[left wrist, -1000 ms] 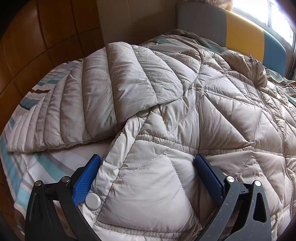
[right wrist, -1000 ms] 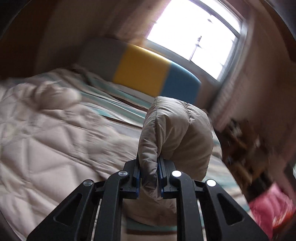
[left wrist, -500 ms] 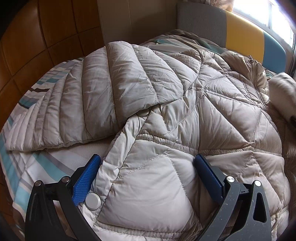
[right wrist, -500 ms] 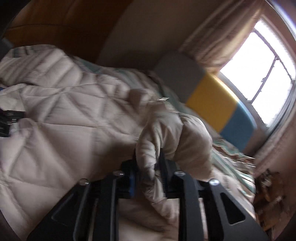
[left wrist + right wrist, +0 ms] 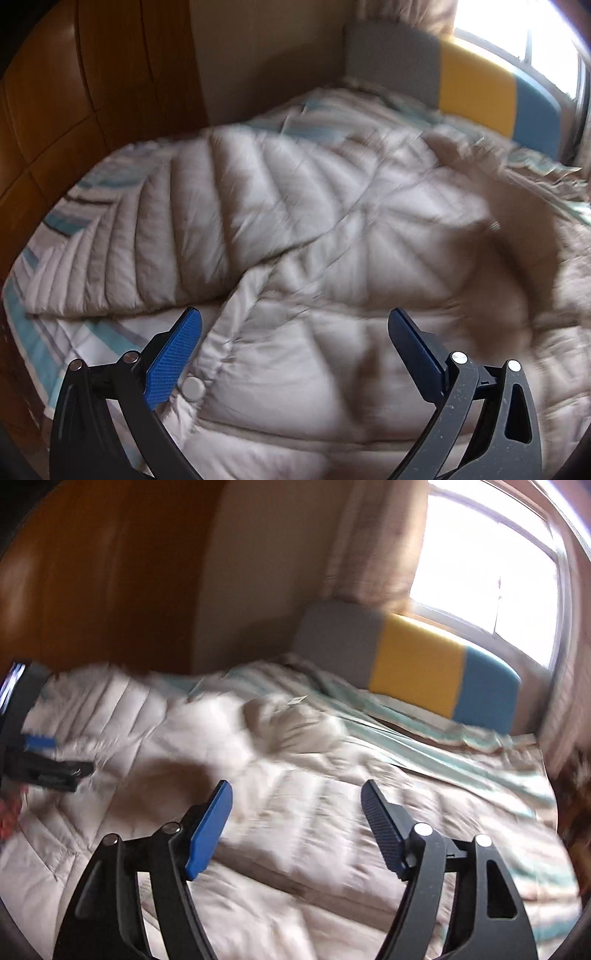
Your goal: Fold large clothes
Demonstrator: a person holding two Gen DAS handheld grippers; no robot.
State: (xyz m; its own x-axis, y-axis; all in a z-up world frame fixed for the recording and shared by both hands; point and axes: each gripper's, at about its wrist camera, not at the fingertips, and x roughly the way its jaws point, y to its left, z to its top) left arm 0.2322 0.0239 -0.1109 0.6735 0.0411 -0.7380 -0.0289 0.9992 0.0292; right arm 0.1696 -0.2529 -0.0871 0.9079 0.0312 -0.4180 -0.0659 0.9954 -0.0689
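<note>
jacket [image 5: 295, 812] lies apparently free beneath opening right hand-held gripper [image 5: 295, 805].

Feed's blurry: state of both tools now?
Left tool: open, empty, over the coat.
Right tool: open, jaws just opened, nothing between them.

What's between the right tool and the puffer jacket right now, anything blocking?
Nothing visible. The right tool is open, its jaws having just been opening, with nothing between them and only air down to the puffer jacket spread on the bed.
</note>
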